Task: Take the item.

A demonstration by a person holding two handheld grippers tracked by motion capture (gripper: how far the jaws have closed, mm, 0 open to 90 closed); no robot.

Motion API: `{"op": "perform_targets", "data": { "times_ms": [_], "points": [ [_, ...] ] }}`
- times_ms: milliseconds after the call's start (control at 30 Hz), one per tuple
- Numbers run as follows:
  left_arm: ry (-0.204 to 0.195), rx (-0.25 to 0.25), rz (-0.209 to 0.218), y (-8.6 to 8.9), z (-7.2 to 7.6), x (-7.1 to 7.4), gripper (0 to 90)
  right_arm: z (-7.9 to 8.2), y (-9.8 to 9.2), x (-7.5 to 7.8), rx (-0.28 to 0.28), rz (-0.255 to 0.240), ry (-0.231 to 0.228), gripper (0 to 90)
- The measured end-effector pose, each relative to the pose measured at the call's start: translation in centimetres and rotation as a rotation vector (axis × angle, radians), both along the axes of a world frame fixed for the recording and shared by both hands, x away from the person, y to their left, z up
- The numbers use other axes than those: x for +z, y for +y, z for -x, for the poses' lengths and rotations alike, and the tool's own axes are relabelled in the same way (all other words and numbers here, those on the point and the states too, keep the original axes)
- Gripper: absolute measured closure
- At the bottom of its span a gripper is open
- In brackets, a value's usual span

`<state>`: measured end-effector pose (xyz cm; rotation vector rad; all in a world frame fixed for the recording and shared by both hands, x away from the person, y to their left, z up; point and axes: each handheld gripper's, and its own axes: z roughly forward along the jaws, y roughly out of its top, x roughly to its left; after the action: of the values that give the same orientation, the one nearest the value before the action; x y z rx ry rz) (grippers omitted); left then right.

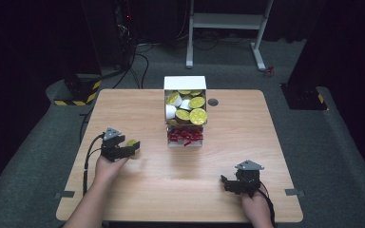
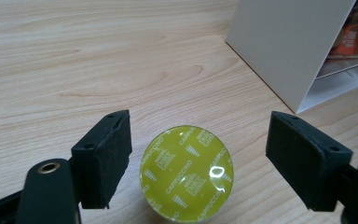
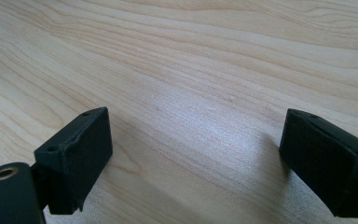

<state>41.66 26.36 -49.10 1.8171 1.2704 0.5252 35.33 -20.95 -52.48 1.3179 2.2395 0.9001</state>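
A yellow-green foil-topped coffee capsule [image 2: 186, 172] lies on the wooden table [image 1: 147, 180], lid up, printed with small white text. My left gripper [image 2: 200, 156] stands open around it, and a gap shows between each black pad [image 2: 105, 156] and the capsule. In the high view the left gripper [image 1: 130, 148] is at the table's left with the capsule [image 1: 131, 142] at its tips. My right gripper [image 3: 196, 158] is open over bare wood with nothing between its jaws, and sits near the front right [image 1: 227, 183].
A white open box [image 1: 185, 83] with several yellow-lidded capsules stands at the table's middle back, with a clear compartment of red packets [image 1: 185, 137] at its front. Its white side wall [image 2: 284, 46] rises just right of the left gripper. A round grommet [image 1: 213, 101] sits beside the box.
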Motion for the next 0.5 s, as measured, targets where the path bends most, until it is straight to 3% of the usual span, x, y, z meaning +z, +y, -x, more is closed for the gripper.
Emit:
{"op": "perform_targets", "data": {
  "times_ms": [233, 333, 500],
  "points": [
    [0.001, -0.017, 0.012, 0.9, 1.2, 0.7, 21.7, 0.0, 0.0, 0.0, 0.0, 0.0, 0.0, 9.3],
    [0.006, -0.023, -0.012, 1.4, 1.7, 0.8, 21.0, 0.0, 0.0, 0.0, 0.0, 0.0, 0.0, 9.3],
    [0.029, -0.002, -0.011, 2.7, 2.8, 0.8, 20.8, 0.0, 0.0, 0.0, -0.001, -0.001, 0.001, 9.3]
  ]
}}
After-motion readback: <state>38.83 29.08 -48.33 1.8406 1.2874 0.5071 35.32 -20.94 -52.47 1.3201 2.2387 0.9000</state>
